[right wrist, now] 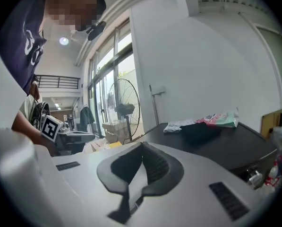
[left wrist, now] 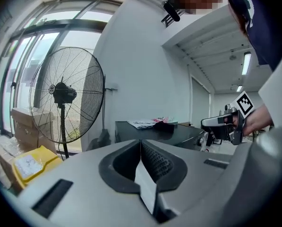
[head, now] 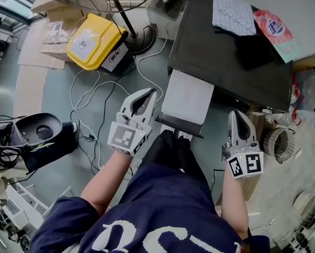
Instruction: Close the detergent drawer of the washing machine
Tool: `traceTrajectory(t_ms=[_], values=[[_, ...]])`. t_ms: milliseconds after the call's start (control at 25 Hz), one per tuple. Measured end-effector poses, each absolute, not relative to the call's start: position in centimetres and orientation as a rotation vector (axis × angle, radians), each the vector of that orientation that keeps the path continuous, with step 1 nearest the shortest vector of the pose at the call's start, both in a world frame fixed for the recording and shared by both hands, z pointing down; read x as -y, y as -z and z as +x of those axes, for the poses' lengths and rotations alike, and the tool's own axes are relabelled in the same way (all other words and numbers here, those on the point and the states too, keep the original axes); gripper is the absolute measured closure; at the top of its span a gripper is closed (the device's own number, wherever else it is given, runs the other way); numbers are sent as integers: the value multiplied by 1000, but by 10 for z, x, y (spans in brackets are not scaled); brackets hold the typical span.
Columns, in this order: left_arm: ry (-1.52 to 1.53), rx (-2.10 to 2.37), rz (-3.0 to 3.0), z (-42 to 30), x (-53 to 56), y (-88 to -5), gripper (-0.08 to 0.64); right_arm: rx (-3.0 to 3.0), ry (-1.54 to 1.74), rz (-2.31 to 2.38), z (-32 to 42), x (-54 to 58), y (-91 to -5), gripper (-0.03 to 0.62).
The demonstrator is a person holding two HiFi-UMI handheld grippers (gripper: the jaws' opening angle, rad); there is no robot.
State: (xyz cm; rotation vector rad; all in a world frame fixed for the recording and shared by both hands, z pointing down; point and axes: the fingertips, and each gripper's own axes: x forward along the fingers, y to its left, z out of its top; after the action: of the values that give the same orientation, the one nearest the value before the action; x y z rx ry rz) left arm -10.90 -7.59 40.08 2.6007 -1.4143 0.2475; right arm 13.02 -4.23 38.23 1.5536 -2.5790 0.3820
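Since closing it should need only a push, both tools are clamped shut and empty. The left tool (head: 148, 95) is just beside what looks like the white detergent drawer (head: 188, 96), which juts from the dark-topped washing machine (head: 226, 51). The right tool (head: 236, 117) is off its other side.

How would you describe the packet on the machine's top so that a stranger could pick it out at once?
Find the dark-topped machine in front of the person. On its top lie a pale patterned cloth, a black item and, at the right edge in the head view, the packet. It alone is pink and green.
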Motion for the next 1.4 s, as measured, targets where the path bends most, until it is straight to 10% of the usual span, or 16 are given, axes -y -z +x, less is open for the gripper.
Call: traceTrajectory(t_ms=[360, 1080, 1400], values=[[-255, 1288, 2584, -111, 46, -434, 540, 2649, -557, 1471, 121, 12, -416, 570], [-418, 1063, 2547, -110, -14, -500, 396, 2678, -769, 961, 80, -48, -505, 314], [-527, 933, 2561, -92, -29, -528, 368, 2575, -785, 902, 79, -65, -533, 358]])
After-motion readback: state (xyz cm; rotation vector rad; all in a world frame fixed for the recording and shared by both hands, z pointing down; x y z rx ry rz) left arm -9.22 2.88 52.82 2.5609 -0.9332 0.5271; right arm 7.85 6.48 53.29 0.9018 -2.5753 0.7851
